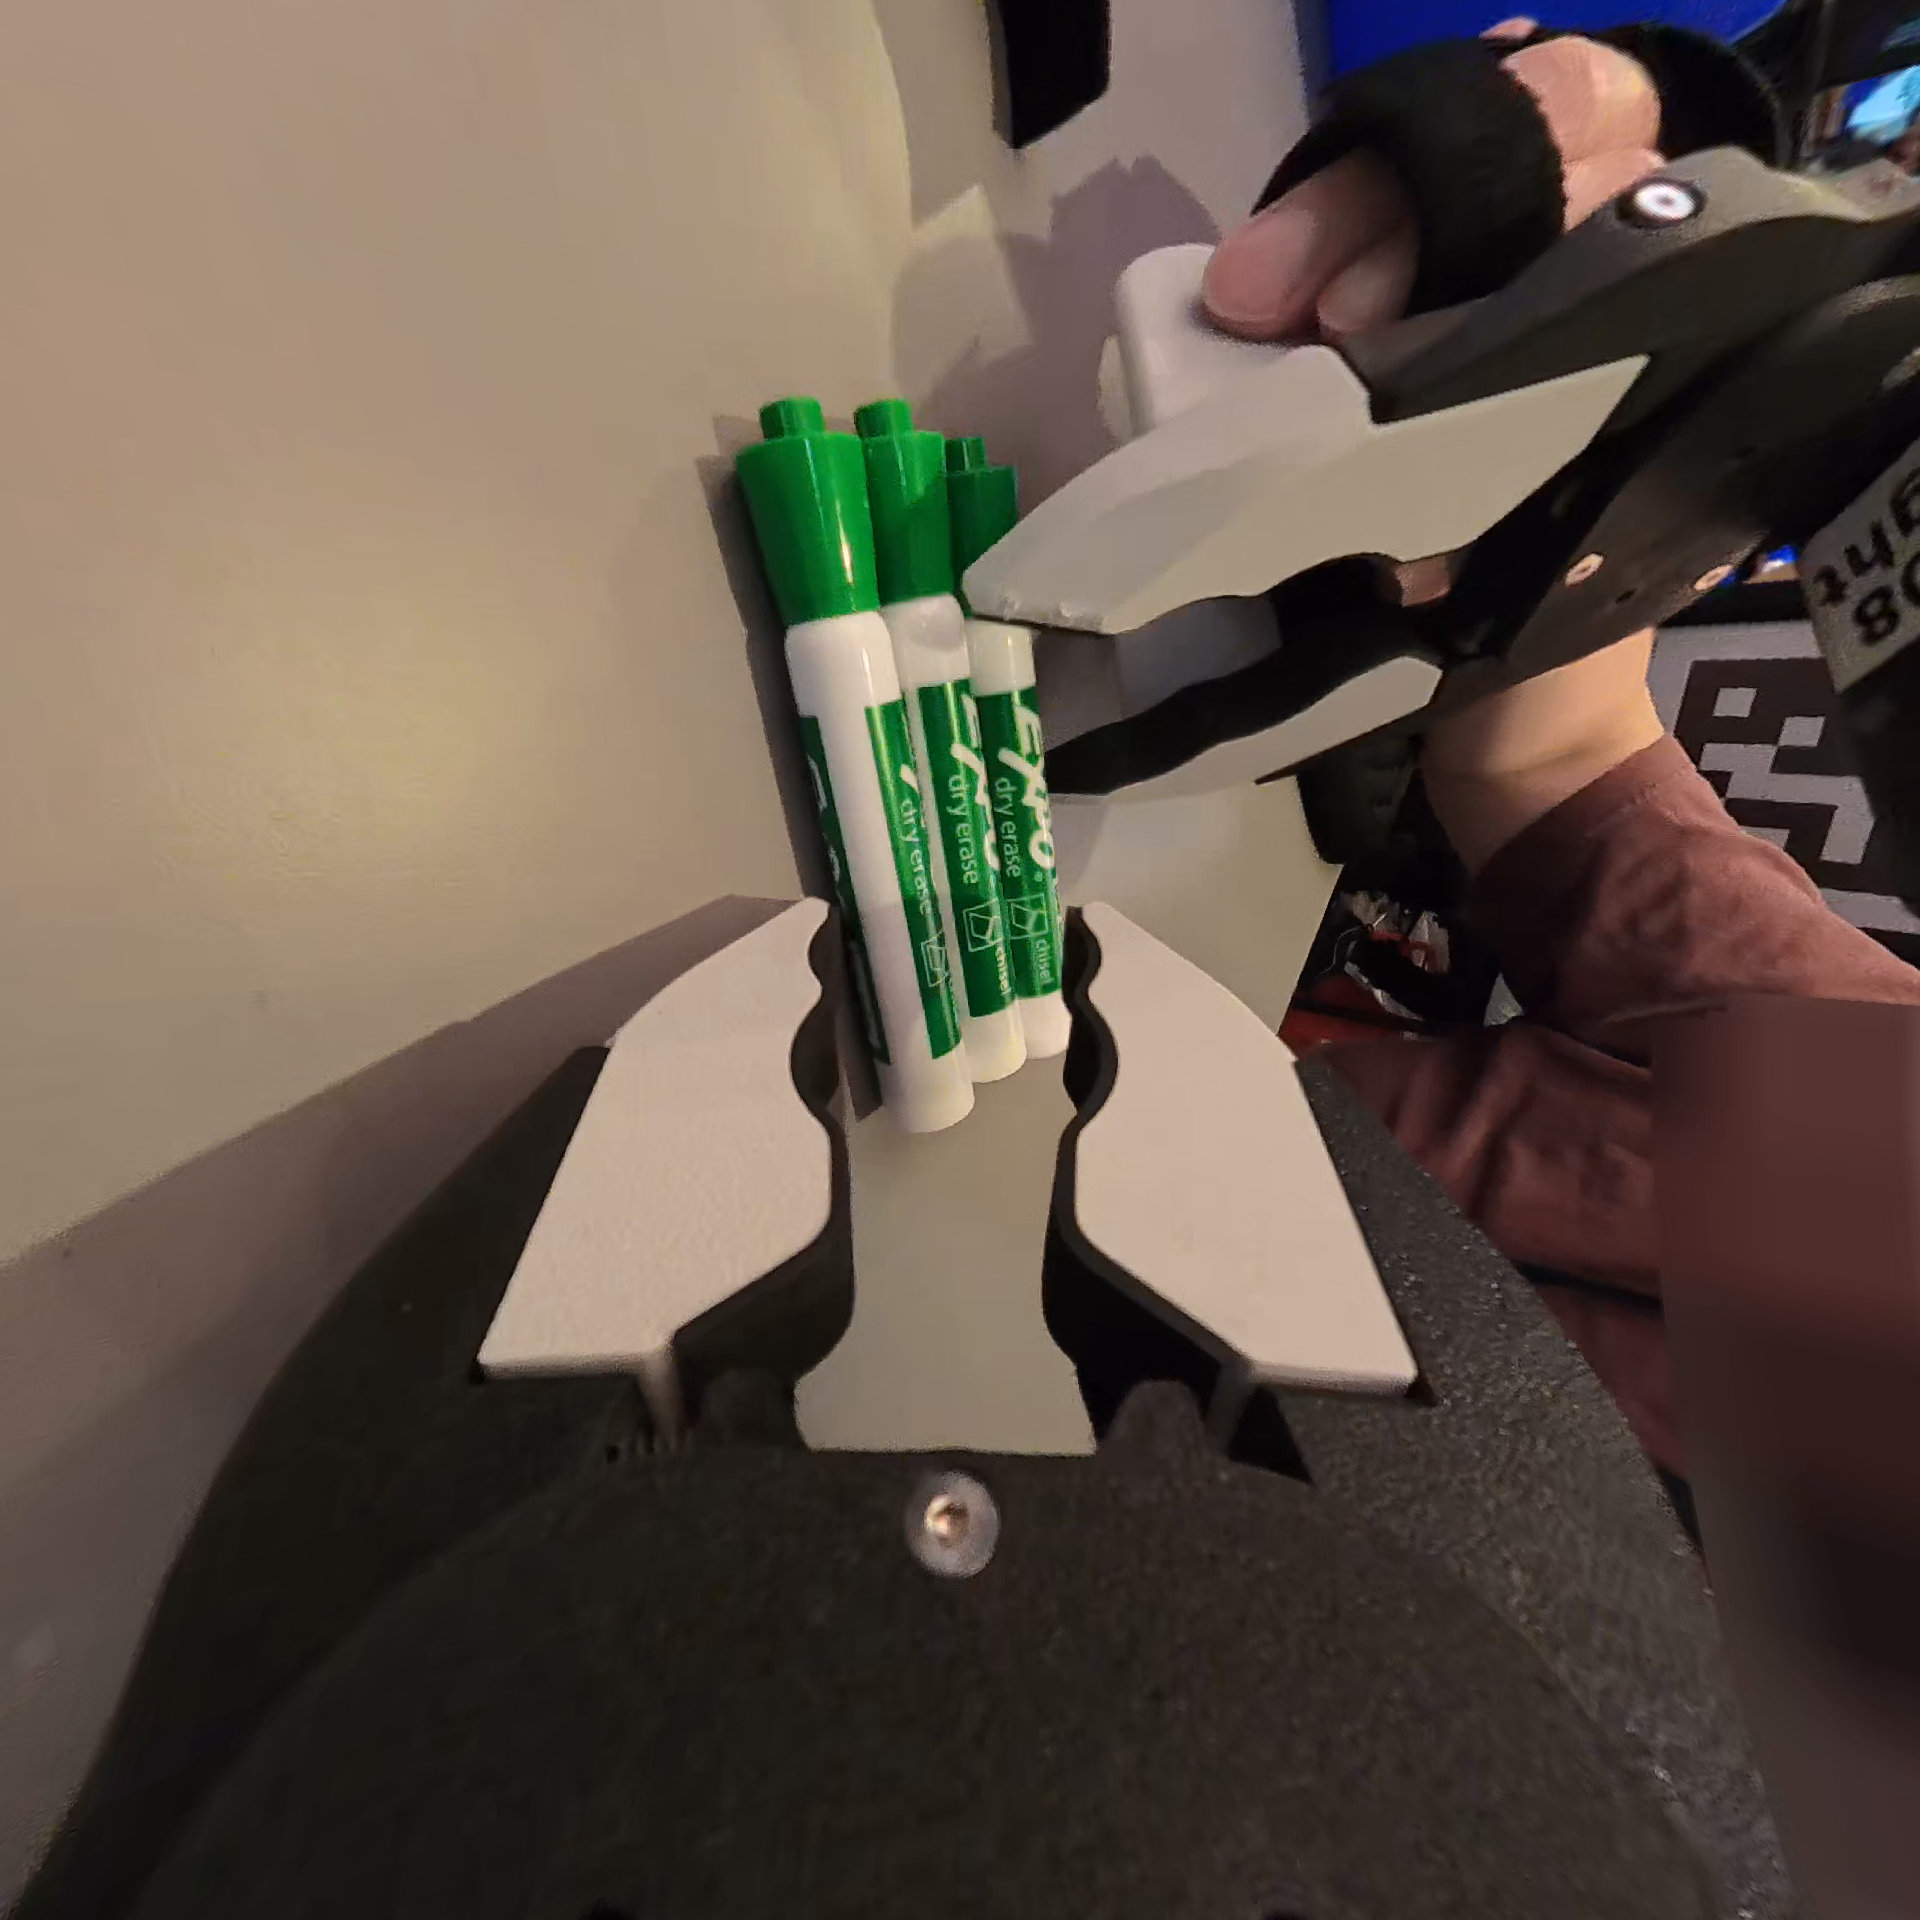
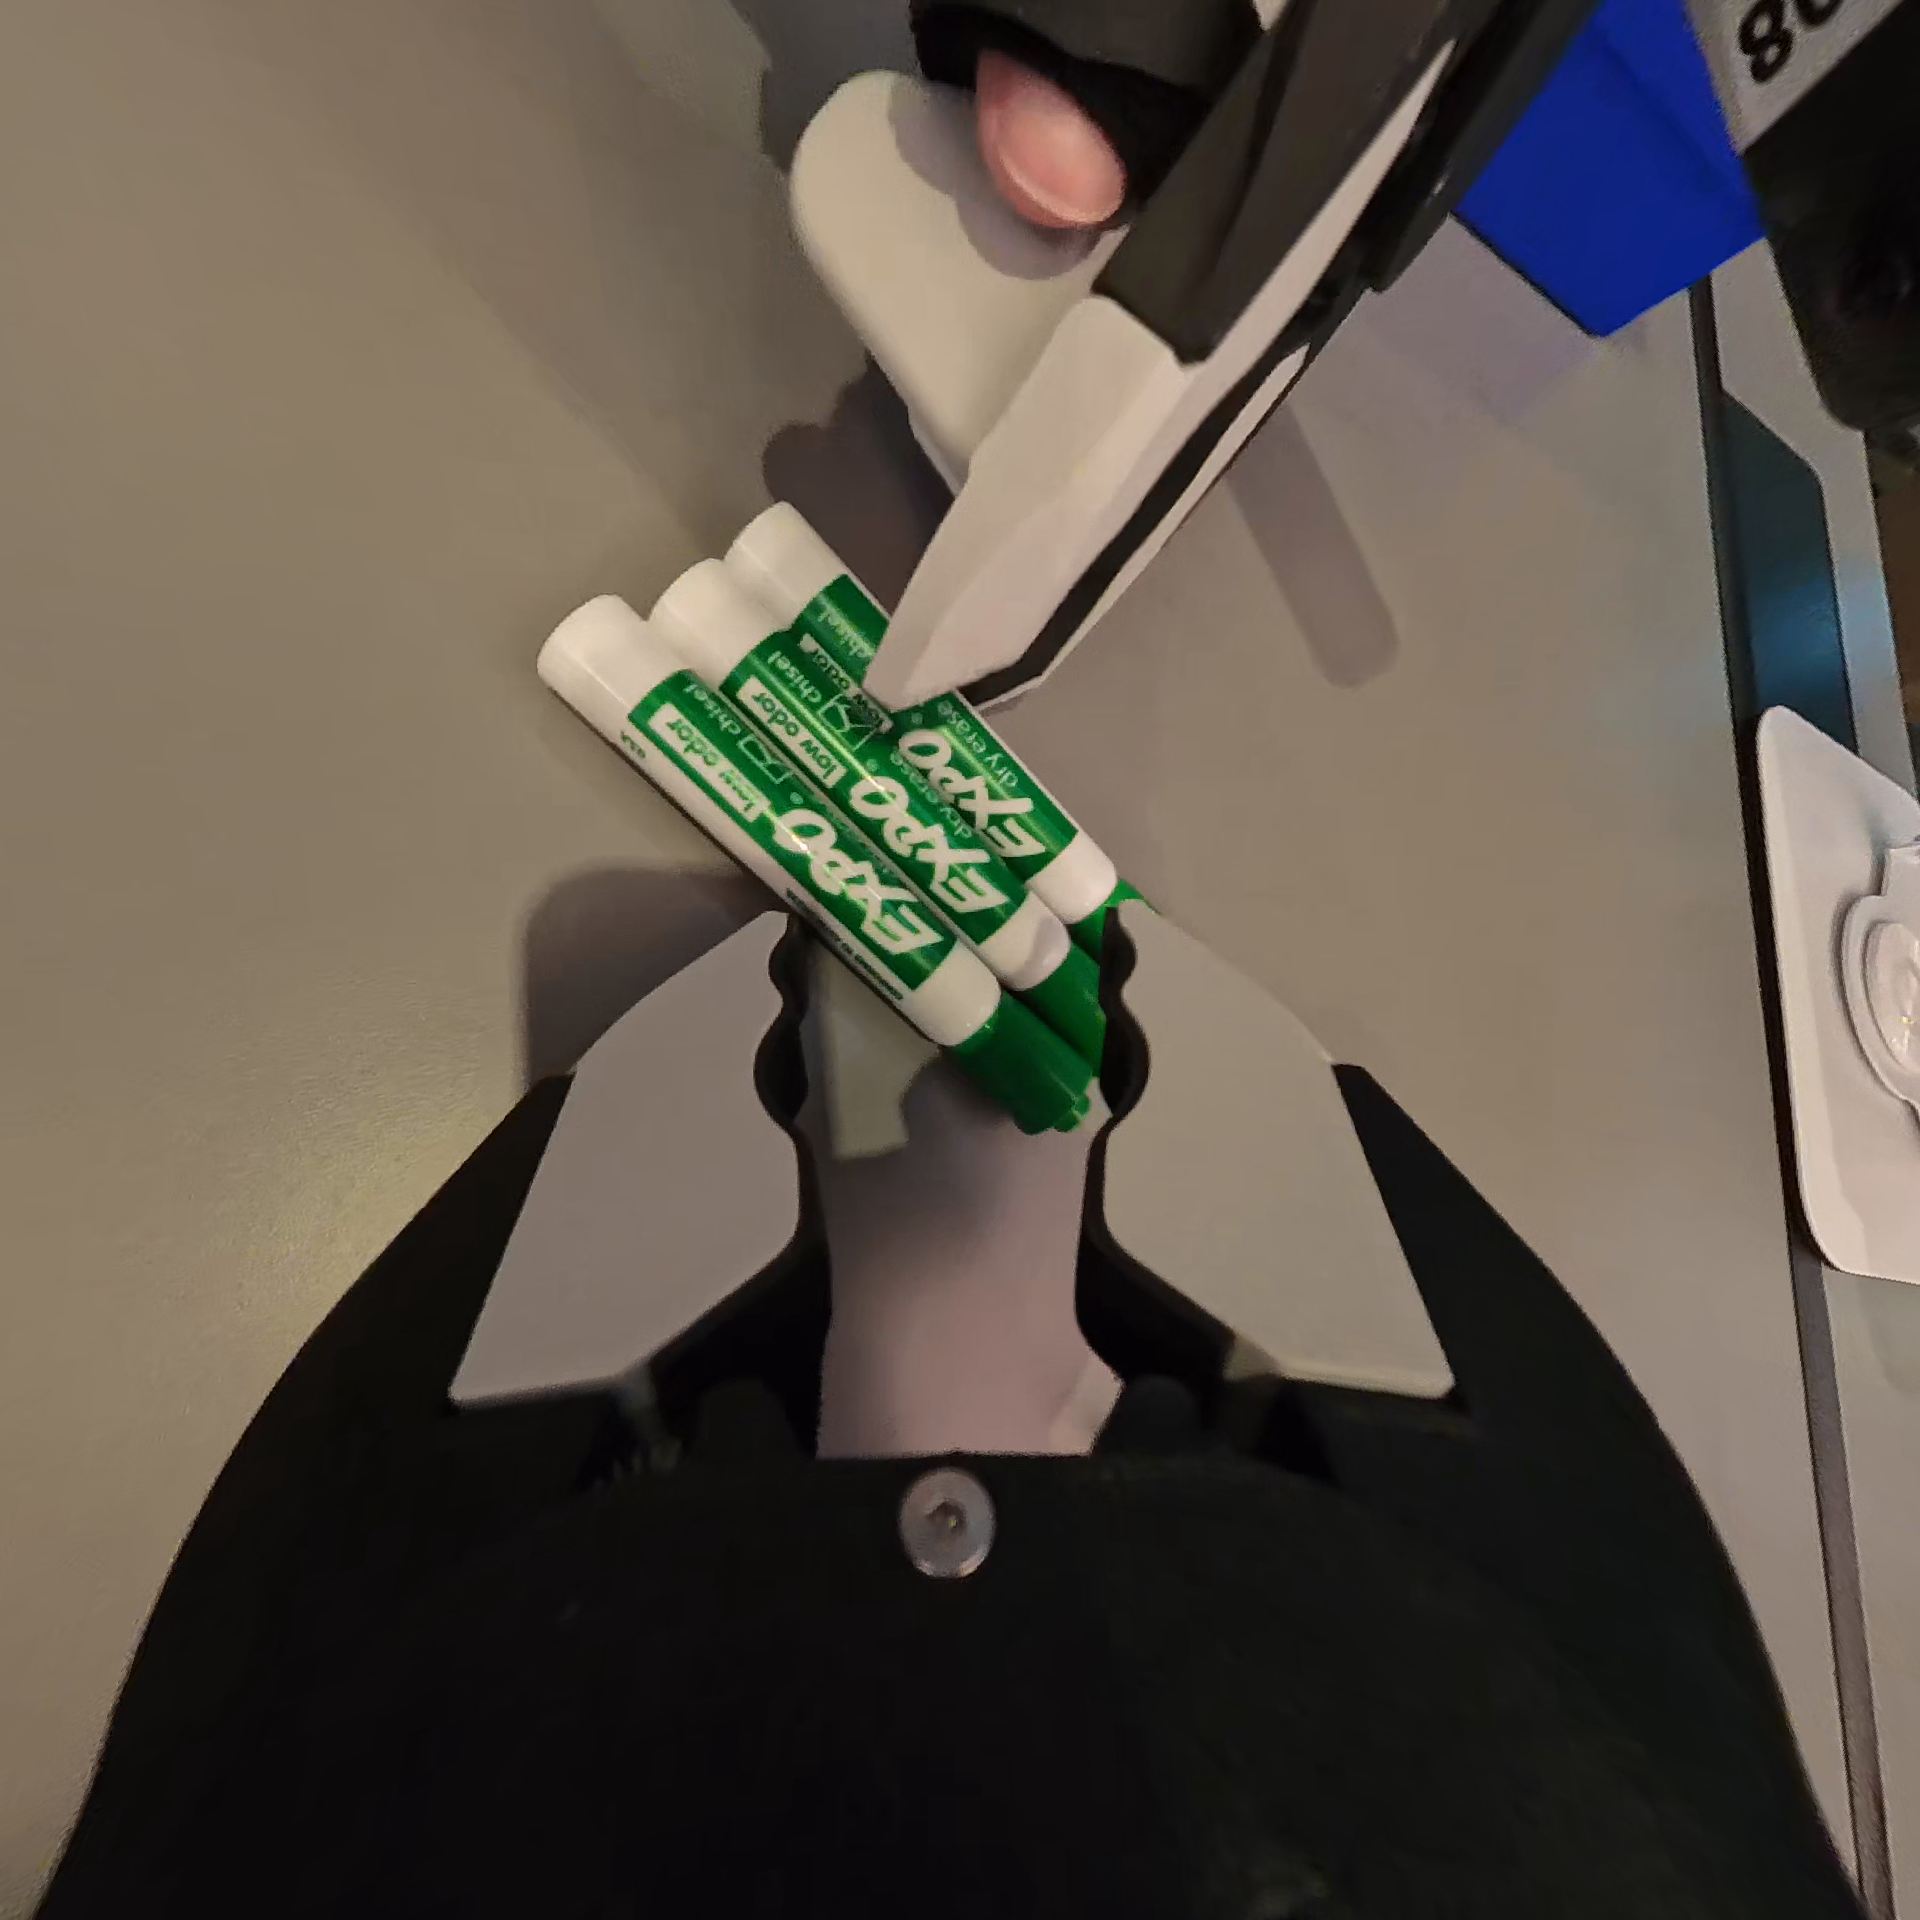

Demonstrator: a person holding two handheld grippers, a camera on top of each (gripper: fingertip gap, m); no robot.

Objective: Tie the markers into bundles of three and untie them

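Note:
Three green-capped white dry-erase markers (image 1: 940, 790) lie side by side on a grey table (image 1: 364, 623). No tie shows on them. My left gripper (image 1: 956, 914) is partly open, its fingertips on either side of the markers' white ends. I cannot tell if they touch. My right gripper (image 1: 1018, 691) comes in from the upper right, jaws apart beside the outer marker near its cap. In the right wrist view the markers (image 2: 894, 821) run diagonally. Their caps lie between the partly open right gripper's (image 2: 956, 930) fingers, nearer the right one. The left gripper's (image 2: 966, 686) tips sit over the marker labels.
A hand in a black fingerless glove (image 1: 1455, 156) with a maroon sleeve (image 1: 1662, 987) holds the right gripper. A white blister packet (image 2: 1829, 987) lies past a dark strip (image 2: 1745, 727) on the right. A blue object (image 2: 1610, 187) is at the upper right. A black object (image 1: 1049, 62) sits at the top. Both grippers' tips are close together, under 4 cm apart.

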